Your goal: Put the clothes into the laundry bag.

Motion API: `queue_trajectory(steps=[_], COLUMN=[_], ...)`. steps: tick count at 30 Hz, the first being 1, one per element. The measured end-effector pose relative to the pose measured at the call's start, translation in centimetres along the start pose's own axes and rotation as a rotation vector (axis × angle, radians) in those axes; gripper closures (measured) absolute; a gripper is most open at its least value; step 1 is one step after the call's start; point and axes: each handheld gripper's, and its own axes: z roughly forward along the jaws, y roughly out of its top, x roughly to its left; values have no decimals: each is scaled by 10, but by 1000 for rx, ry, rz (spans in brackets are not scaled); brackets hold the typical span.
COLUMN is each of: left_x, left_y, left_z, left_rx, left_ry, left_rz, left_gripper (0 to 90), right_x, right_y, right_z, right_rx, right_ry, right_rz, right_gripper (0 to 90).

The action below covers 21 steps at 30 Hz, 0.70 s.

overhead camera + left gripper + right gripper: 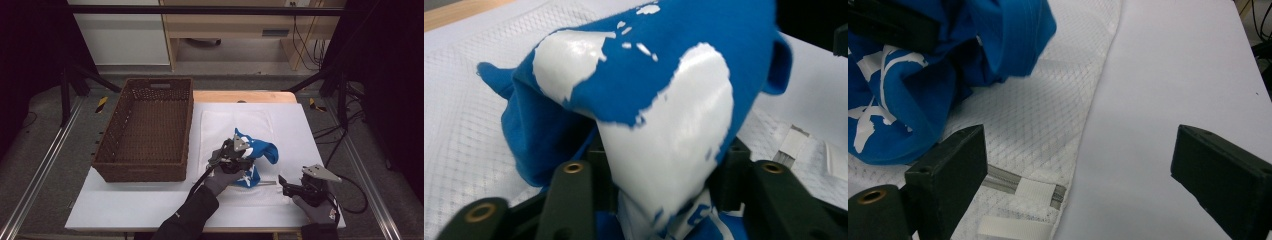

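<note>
Left claw [234,156] grips the bunched blue garment [664,90] loosely; it could slip onto the white mesh bag [1048,125]. Right claw [1075,170] stands apart, empty.

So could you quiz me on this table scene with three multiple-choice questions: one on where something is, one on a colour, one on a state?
1. Where is the basket?
A. left of the white mesh bag
B. on the floor
C. on top of the cloth

2. What colour is the cloth?
A. red with black
B. blue with white print
C. plain green

3. How do the right gripper jaws stand?
A. clamped on the cloth
B. clamped on the basket
C. apart, with nothing between them

Key: 1 A, the high view shows the basket at the table's left; 2 B, blue fabric with white patches; 3 C, the right gripper view shows bare table between the jaws.
</note>
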Motion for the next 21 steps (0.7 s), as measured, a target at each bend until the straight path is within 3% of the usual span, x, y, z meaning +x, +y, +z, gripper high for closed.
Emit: queue_trajectory(steps=[2, 3, 4, 5, 6, 7, 10, 13, 17, 21], left_x=[1, 1, 1, 0, 0, -3, -5, -3, 2, 5], left_y=[-2, -2, -2, -3, -3, -4, -6, -8, -9, -13], left_z=[-2, -2, -3, -4, -6, -11, -16, -24, -36, -55], left_rx=[6, 9, 16, 30, 34, 32, 21, 22, 13, -7], left_ry=[-17, -26, -34, -40, -35, -27, -15, -14, -24, 2], left_rz=[-9, -13, -15, -14, 6, 32, 54, 51, 23, 28], left_gripper=[479, 379, 379, 297, 297, 234, 197, 162, 161, 308], right_x=[0, 1, 1, 1, 1, 1, 2, 3, 5, 10], right_y=[0, 1, 1, 2, 2, 2, 4, 5, 7, 12], right_z=[0, -1, -1, -2, -2, -2, -4, -5, -6, -6], right_rx=[-1, -2, -2, -8, -8, -9, -13, -23, -28, -37], right_ry=[-1, 3, 3, 0, 0, 0, 4, 7, 10, 25], right_rz=[1, 6, 6, 0, 0, -3, 3, 2, -4, -11], right_gripper=[82, 82, 82, 82, 82, 82, 82, 82, 82, 80])
